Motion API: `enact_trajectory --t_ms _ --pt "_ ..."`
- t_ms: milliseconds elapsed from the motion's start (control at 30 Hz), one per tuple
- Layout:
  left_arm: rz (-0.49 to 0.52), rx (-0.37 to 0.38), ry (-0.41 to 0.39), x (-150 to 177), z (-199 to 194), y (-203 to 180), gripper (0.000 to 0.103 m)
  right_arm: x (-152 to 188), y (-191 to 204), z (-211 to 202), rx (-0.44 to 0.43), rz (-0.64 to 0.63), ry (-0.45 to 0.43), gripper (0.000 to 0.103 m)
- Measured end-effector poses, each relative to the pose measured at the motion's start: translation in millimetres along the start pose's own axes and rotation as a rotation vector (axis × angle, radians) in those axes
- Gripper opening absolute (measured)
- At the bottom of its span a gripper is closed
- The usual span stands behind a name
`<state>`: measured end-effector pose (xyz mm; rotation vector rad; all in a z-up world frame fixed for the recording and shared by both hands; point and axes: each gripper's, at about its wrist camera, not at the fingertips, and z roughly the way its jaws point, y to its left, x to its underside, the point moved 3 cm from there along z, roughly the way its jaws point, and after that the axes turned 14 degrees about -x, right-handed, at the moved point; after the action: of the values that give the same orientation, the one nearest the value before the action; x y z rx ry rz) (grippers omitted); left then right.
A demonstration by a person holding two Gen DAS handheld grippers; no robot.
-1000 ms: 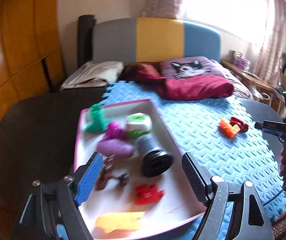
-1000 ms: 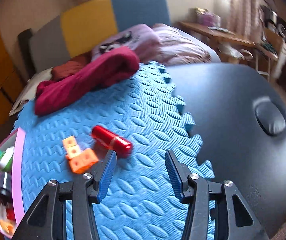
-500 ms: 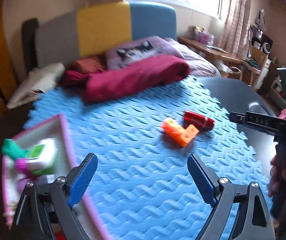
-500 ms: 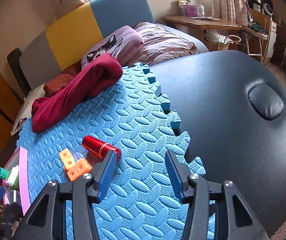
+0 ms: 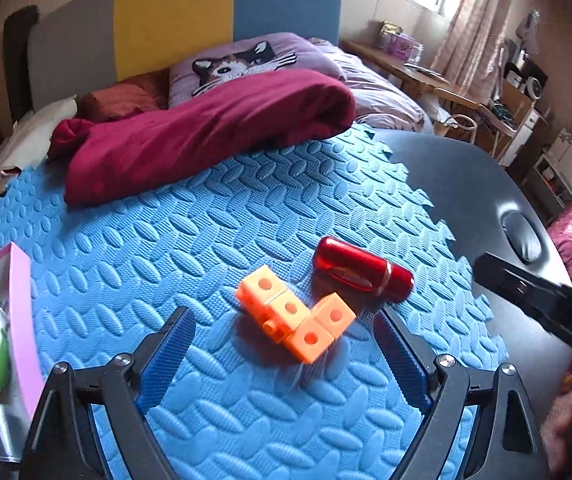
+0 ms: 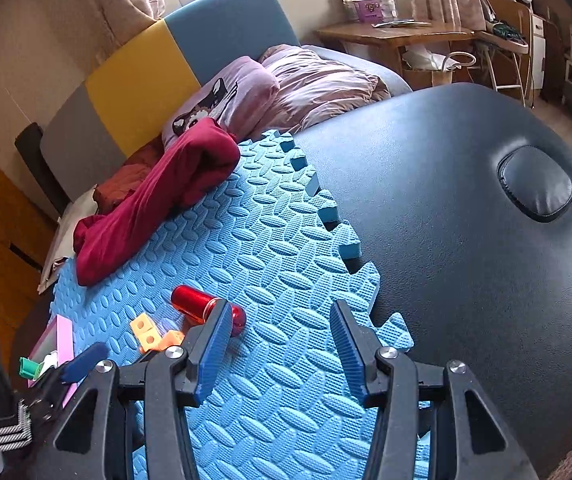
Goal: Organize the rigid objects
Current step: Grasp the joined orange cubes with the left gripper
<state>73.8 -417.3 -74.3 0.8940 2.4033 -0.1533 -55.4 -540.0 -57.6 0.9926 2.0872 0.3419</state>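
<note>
**Left gripper swings from tray to blocks**

We have brought the left gripper [image 5: 286,356] off the pink plastic tray [image 5: 22,320]; its jaws, just widened, stand empty before the orange linked plastic cubes [image 5: 294,316] on the blue foam mat [image 5: 206,248]. Right gripper [image 6: 282,344]: apart, empty.

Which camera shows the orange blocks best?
The left wrist view: the orange blocks lie whole and close between the open left gripper fingers. In the right wrist view they are small and partly hidden behind the right gripper.
</note>
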Motion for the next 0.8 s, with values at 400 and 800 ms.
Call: enact_trajectory --t_ms 400,800 --pt "-0.001 -0.003 -0.017 15.7 12.9 -0.6 0.056 1.6 4.5 2.5 0.001 -0.031 0.004 0.051" --pt "0.011 0.055 -0.028 73.8 -22.1 19.1 0.039 6.9 2.6 13.2 -0.084 0.021 0.049 0.051"
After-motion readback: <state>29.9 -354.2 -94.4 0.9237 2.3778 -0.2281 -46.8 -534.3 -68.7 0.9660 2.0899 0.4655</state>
